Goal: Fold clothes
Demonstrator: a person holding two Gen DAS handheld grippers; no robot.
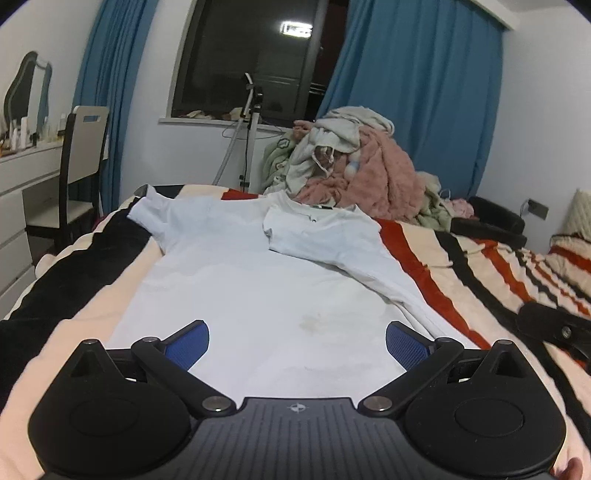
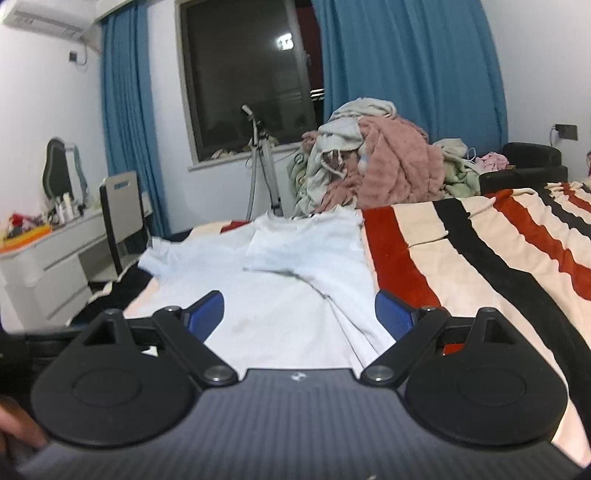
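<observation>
a bed is covered by a striped blanket in cream, red and black. at its far end sits a heap of laundry in pink, green and off-white. behind it a dark window is flanked by blue curtains. a garment steamer stands below the sill. to the left, a white dresser holds small bottles and a mirror, with a chair beside it. an air conditioner hangs high on the left wall.

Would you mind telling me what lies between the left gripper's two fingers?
Only the white shirt, spread flat on the bed; the left gripper is open above its lower part, shown in the left wrist view.
</observation>
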